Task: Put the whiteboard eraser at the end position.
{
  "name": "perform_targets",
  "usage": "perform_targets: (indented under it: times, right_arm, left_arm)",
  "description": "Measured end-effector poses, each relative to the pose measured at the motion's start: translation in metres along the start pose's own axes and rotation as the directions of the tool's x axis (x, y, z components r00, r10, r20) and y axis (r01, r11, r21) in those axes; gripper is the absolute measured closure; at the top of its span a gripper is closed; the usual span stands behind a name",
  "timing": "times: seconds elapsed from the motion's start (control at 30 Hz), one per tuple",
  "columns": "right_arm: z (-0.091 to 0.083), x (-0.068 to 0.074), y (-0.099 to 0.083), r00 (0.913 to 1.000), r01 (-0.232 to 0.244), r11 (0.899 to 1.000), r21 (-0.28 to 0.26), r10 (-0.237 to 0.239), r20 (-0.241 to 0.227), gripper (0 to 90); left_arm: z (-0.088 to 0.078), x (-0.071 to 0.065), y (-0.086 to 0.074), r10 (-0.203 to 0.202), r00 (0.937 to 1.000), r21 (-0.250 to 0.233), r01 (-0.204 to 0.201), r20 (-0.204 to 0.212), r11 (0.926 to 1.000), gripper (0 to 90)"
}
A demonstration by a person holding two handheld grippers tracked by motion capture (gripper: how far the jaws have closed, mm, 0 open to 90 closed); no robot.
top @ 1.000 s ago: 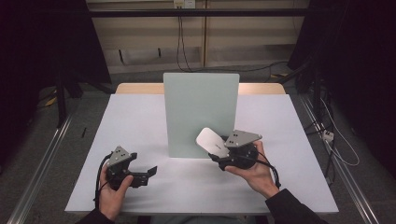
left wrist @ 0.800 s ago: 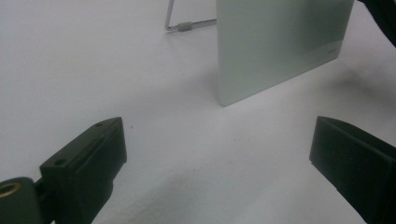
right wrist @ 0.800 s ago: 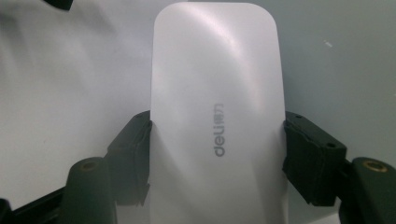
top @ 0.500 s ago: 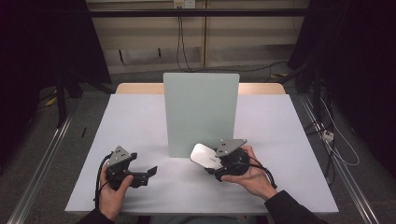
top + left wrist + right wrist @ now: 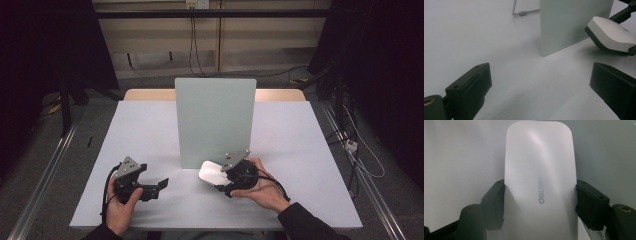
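The white mouse (image 5: 214,172) sits clamped in the right gripper (image 5: 231,176), held just in front of the pale green upright panel (image 5: 215,120) that stands at the middle of the white table (image 5: 150,130). From the high view we see the mouse near the panel's lower right corner, its flat white top catching the light, with the person's right hand (image 5: 262,187) wrapped round the gripper body behind it. In the right gripper view we look straight along the mouse (image 5: 540,182): both black jaws press against its long sides, one on each, and a grey "deli" mark is printed on the white shell. From the left gripper view we see the mouse (image 5: 610,33) tilted, its dark underside showing beneath the white top, raised off the table just to the right of the panel (image 5: 571,22); a thin wire stand (image 5: 524,12) shows beyond the panel's far edge. The left gripper (image 5: 150,186) rests low over the table, well to the left of the panel's front and apart from it, held by the left hand (image 5: 120,207). Its jaws stand spread wide with only bare table between them, as we see in its own view (image 5: 539,85)
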State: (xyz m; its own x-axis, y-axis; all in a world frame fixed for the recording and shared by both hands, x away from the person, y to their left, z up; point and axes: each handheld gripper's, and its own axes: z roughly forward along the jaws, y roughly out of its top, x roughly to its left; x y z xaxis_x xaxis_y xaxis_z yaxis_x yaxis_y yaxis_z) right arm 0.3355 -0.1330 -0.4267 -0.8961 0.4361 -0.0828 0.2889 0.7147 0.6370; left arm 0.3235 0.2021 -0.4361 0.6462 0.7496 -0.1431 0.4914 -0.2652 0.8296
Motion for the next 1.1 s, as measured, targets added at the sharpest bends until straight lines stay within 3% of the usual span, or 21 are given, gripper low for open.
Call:
perform_targets:
  times: [0.83, 1.1]
  right_arm:
    - [0.018, 0.006, 0.006, 0.9955, 0.080, 0.995, 0.057, -0.077, -0.056, 31.2]
    - [0.021, 0.004, 0.004, 0.9964, 0.056, 0.997, 0.052, -0.053, -0.065, 31.0]
  left_arm:
    - [0.000, 0.000, 0.000, -0.015, 0.9999, -0.007, 0.015, 0.005, 0.9999, 3.8]
    - [0.000, 0.000, 0.000, -0.011, 0.9999, -0.002, 0.011, 0.004, 0.9999, 3.8]
